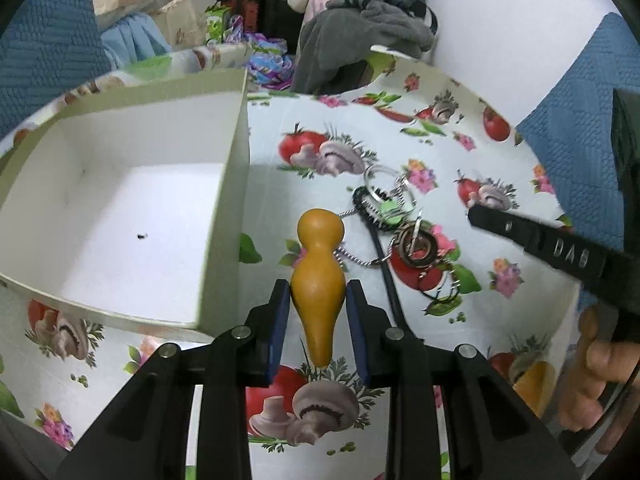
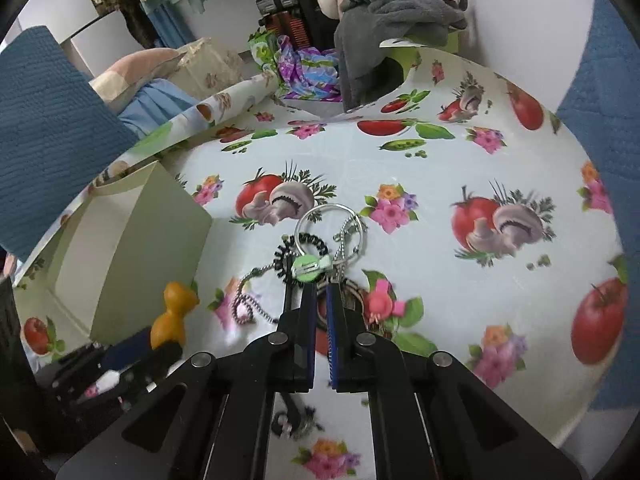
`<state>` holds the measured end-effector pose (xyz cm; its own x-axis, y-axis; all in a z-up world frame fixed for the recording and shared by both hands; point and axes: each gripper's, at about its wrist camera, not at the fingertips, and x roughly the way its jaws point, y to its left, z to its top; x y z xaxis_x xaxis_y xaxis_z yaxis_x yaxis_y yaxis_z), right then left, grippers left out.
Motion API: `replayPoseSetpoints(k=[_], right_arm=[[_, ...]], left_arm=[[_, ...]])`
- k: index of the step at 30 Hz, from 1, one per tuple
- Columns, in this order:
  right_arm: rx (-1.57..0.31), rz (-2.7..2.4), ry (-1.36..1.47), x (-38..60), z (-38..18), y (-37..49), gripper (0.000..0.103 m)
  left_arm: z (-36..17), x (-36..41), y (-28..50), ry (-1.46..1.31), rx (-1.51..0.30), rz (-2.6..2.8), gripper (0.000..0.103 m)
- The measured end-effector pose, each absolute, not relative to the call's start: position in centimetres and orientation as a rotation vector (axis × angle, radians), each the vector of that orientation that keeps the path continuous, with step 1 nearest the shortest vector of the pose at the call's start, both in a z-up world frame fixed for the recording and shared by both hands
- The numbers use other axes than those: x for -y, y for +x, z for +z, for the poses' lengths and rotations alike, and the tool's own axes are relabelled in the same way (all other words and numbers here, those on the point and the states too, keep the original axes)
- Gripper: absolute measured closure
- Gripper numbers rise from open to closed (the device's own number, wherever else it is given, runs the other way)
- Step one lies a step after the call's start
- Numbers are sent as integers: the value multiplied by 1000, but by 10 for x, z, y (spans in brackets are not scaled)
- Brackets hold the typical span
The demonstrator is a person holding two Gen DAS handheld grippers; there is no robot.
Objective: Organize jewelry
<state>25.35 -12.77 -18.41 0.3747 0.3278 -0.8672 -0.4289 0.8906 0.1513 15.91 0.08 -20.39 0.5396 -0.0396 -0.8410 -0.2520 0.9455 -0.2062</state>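
My left gripper (image 1: 319, 294) is shut on an orange gourd-shaped pendant (image 1: 319, 276) whose bead chain (image 1: 352, 258) trails to the right over the tablecloth; the pendant also shows in the right wrist view (image 2: 173, 314). An open white box (image 1: 120, 216) stands just left of it. A jewelry pile (image 2: 328, 248) with silver rings, a green clip, a black spiral tie and a dark round ring (image 1: 416, 242) lies in the table's middle. My right gripper (image 2: 319, 294) hovers over the pile's near edge, jaws almost closed; what they hold is hidden.
The table carries a tomato and mushroom patterned cloth (image 2: 460, 160). Grey clothes (image 2: 392, 12) and a purple bag (image 2: 308, 68) are heaped at the far edge. Blue chair backs (image 1: 48, 48) stand at both sides. A hand (image 1: 592, 376) grips the right tool.
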Motion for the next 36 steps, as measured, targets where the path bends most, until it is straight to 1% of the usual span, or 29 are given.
replayPoseSetpoints(k=[4,8,10,14,16,18,26,28,29,32,36], right_arm=[[-1117,486,-47,134,-192,251,98],[-1196,483,28,133,-221,266,96],[-1195,462,17,131,-229,270,95],[-1254,420,32,132,-251,280,94],[-1258,423,34,131,-255,280,86],[-1253,421,35,131,-255,280,84],[-1247,405,12,126,-259,286,86],[-1252,394,-6,124,-262,288,90],[-1259,386,-19,123,-264,289,96],[-1258,376,-35,124,-265,291,99],[-1243,377,-53,124,-255,288,100]], left_arm=[[-193,0,155,-311,-991,111,73],[-188,0,151,-310,-993,103,73],[-184,-1,149,-303,-987,104,73],[-177,-4,149,-292,-971,107,73],[-175,-7,149,-298,-968,109,73],[-174,-10,150,-304,-965,114,73],[-176,-13,152,-297,-966,122,73],[-176,-12,152,-298,-968,118,73],[-176,-13,151,-301,-967,117,73],[-174,-13,152,-300,-964,117,73],[-171,-14,153,-301,-961,115,73]])
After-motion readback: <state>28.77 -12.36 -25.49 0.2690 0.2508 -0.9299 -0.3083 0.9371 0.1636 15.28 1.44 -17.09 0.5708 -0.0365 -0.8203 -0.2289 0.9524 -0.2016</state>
